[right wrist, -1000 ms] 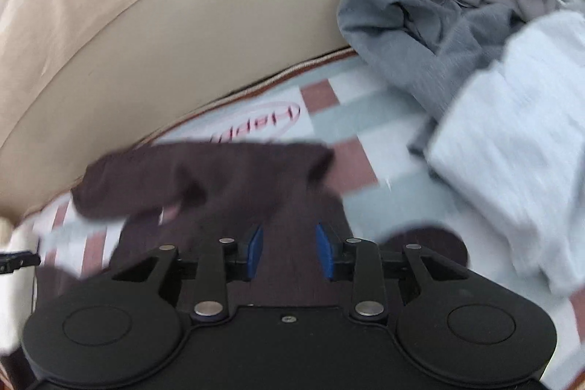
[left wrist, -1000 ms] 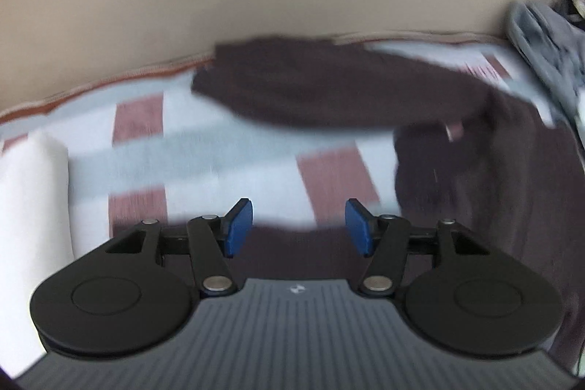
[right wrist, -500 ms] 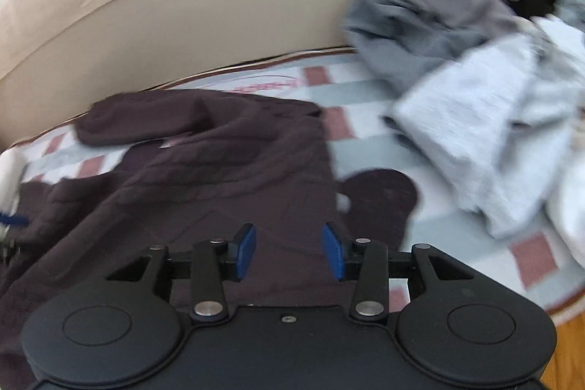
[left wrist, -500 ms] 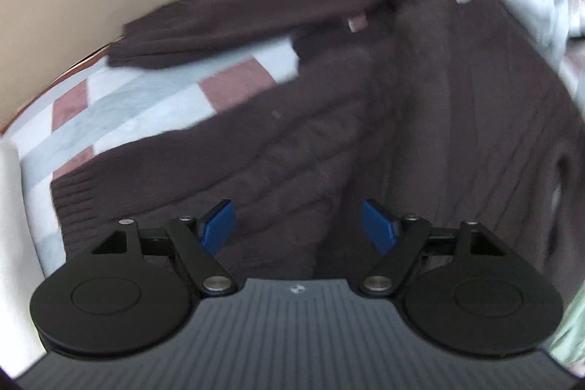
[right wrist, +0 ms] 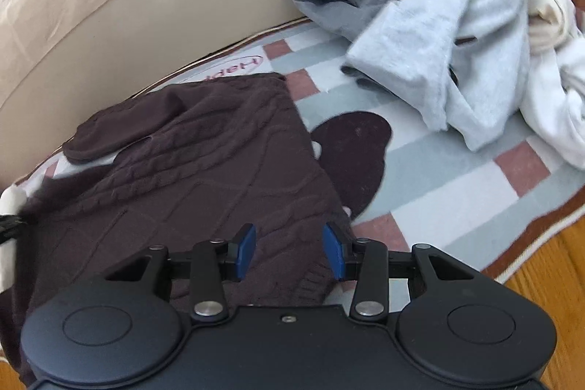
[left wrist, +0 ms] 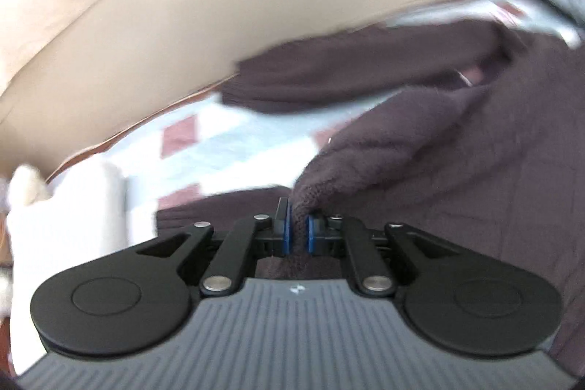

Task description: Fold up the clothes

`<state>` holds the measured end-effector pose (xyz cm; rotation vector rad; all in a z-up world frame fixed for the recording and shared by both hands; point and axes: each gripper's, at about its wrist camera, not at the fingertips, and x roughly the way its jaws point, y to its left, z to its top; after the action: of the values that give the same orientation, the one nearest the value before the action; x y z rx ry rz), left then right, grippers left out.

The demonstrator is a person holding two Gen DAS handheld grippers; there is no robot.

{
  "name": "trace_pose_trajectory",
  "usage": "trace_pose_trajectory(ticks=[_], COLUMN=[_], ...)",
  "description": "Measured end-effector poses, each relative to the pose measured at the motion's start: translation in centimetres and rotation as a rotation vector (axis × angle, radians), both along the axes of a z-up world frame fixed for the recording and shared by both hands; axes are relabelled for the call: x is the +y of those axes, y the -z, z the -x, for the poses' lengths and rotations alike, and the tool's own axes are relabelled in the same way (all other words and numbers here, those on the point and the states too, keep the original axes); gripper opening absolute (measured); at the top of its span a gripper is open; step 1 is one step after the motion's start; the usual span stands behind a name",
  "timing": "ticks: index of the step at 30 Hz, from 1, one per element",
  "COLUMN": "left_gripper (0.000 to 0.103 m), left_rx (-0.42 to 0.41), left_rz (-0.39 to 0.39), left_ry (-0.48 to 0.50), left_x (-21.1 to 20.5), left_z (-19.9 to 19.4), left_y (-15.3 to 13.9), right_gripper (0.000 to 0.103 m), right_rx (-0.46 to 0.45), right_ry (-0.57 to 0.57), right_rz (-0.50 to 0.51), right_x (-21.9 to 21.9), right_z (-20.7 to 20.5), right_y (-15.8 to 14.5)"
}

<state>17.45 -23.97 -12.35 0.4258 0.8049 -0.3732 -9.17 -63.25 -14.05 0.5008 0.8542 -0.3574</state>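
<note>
Left hand-held gripper [left wrist: 296,232] pinches brown sweater [left wrist: 420,148] on blanket [right wrist: 457,178]

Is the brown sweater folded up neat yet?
No. The brown sweater lies spread on the blanket, one sleeve still sticking out.

i'm working in a home living room: a beige sofa [right wrist: 109,6] is rising at 11 o'clock, a checked blanket [right wrist: 457,192] is lying over wooden flooring [right wrist: 548,298], and a laundry pile [right wrist: 457,24] is sitting at 1 o'clock.

Both wrist cameras look steeply down, close over the same brown sweater [left wrist: 457,148].
</note>
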Motion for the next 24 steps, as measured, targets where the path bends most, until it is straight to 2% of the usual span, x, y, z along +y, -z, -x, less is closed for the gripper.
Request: trace_pose_trajectory(ticks=[1, 2, 4, 6, 8, 10, 11, 13, 15, 16, 19, 21, 24], left_gripper=[0.008, 0.007, 0.007, 0.006, 0.006, 0.008, 0.011, 0.018, 0.045, 0.048, 0.049, 0.049, 0.049], left_rx=[0.012, 0.004, -0.064, 0.02, 0.097, 0.061, 0.046, 0.044, 0.042, 0.041, 0.123, 0.212, 0.279], left_rz=[0.034, 0.034, -0.046, -0.052, -0.065, -0.128, -0.148, -0.104, -0.038, 0.002, 0.135, 0.226, 0.257], left_ry=[-0.051, -0.094, -0.165, -0.207, -0.206, -0.177, -0.161, -0.124, -0.058, -0.008, 0.15, 0.231, 0.313], left_x=[0.8, 1.3, 1.7, 2.0, 1.4, 0.0, -0.6, -1.6, -2.8, -3.6, -6.2, -7.9, -10.1], left_z=[-0.8, -1.5, -2.4, -3.5, -3.3, -1.7, -0.8, 1.0, 3.3, 4.7, 7.4, 8.7, 10.3], left_y=[-0.3, -0.3, 0.5, 2.3, 3.5, 3.0, 2.6, 0.6, -1.5, -2.4, -3.7, -3.6, -2.5], right_gripper=[0.046, 0.046, 0.046, 0.046, 0.047, 0.047, 0.047, 0.051, 0.054, 0.056, 0.056, 0.056, 0.055], right_rx=[0.004, 0.008, 0.013, 0.017, 0.018, 0.003, -0.02, -0.054, -0.023, -0.003, 0.017, -0.009, -0.036], right_ry=[0.012, 0.025, 0.055, 0.088, 0.124, 0.16, 0.179, 0.212, 0.25, 0.26, 0.227, 0.18, 0.169], right_rz=[-0.019, -0.039, -0.084, -0.132, -0.184, -0.259, -0.32, -0.44, -0.518, -0.543, -0.558, -0.46, -0.294], right_x=[-0.3, -0.7, -1.4, -2.0, -2.7, -3.5, -4.0, -4.6, -4.2, -3.8, -2.0, -1.5, -1.1], right_z=[0.0, 0.0, 0.2, 0.4, 0.7, 1.1, 1.3, 1.6, 1.8, 1.9, 1.4, -0.1, -1.6], right_y=[0.4, 0.7, 1.5, 2.4, 3.2, 4.0, 4.4, 5.5, 6.4, 6.8, 7.5, 7.6, 8.0])
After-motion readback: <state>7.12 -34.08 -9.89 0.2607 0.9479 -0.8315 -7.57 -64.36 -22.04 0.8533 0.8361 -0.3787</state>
